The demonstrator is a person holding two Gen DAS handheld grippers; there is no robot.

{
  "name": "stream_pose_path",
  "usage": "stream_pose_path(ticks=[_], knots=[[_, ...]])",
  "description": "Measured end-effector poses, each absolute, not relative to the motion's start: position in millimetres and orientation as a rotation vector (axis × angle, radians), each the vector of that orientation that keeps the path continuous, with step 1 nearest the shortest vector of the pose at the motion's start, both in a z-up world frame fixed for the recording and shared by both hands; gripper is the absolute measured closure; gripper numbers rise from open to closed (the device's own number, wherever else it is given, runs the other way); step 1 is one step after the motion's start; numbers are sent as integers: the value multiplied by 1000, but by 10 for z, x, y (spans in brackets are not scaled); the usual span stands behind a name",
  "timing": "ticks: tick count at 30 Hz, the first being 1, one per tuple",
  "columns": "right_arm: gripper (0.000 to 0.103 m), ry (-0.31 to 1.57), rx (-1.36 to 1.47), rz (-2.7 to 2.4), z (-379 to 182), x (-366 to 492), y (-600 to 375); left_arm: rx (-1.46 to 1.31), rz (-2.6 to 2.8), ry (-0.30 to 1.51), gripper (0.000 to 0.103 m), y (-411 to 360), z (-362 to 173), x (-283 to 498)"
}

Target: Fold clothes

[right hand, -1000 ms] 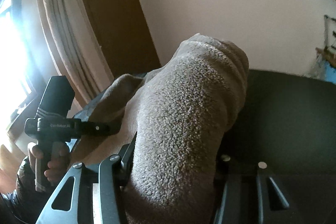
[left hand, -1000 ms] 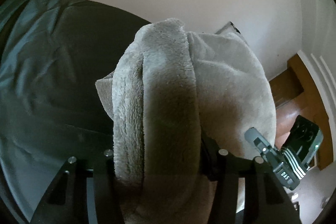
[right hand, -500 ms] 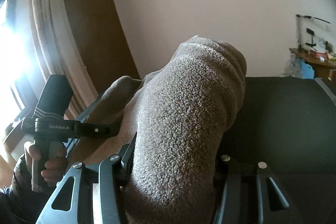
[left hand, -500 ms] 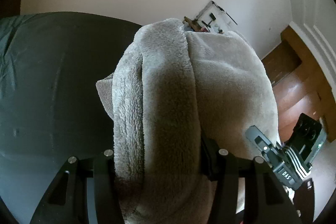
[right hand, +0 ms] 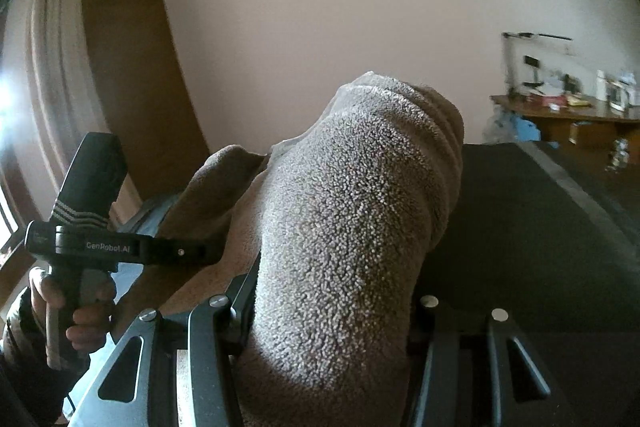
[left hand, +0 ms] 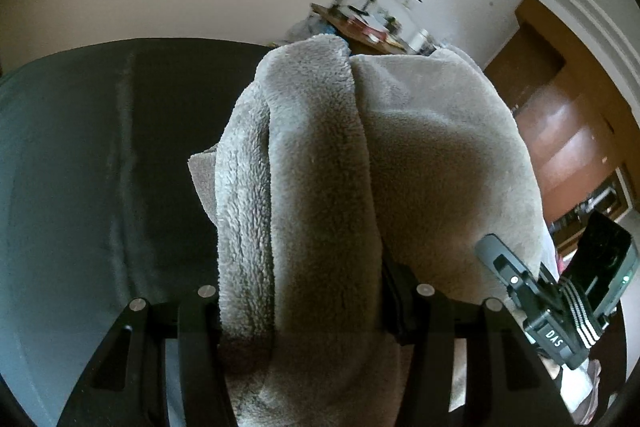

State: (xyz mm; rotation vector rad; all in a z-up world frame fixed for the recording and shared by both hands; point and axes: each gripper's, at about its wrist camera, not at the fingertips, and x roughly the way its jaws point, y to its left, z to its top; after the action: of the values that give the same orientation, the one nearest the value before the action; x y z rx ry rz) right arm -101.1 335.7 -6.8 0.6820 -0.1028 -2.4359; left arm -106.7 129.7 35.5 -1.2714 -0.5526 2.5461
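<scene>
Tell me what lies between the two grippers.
A fluffy grey fleece garment spans from the left gripper across to the right gripper, each clamping a bunched end; both wrist views show it.

A grey fleece garment (left hand: 320, 187) is seen bunched in thick folds, held aloft and draped forward above a dark bed (left hand: 100, 167).

The grey garment (left hand: 320, 187) is thick, fluffy cloth with a rough, nubbly pile. In the right wrist view it (right hand: 352, 219) looks like tiny curls. The left gripper (left hand: 300, 311) has matt black arms with small shiny metal screws. The right gripper (right hand: 324, 311) looks the same. The dark bed cover (left hand: 100, 167) at the left of the frame is smooth, dull cloth. The brown door (right hand: 136, 87) at the upper left looks like flat wood.
</scene>
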Motion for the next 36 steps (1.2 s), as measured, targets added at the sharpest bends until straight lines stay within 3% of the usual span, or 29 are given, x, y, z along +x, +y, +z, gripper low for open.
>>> stream_pose_path(ticks=[17, 29, 36], knots=[[51, -232, 753, -2617, -37, -1692, 4594, -1336, 2403, -355, 45, 2849, 308, -2209], [51, -304, 900, -2632, -310, -1450, 4751, -1386, 2375, -289, 43, 2958, 93, -1990], [47, -219, 934, -2676, -297, -1472, 4728, -1387, 2383, -312, 33, 2890, 33, -1942]])
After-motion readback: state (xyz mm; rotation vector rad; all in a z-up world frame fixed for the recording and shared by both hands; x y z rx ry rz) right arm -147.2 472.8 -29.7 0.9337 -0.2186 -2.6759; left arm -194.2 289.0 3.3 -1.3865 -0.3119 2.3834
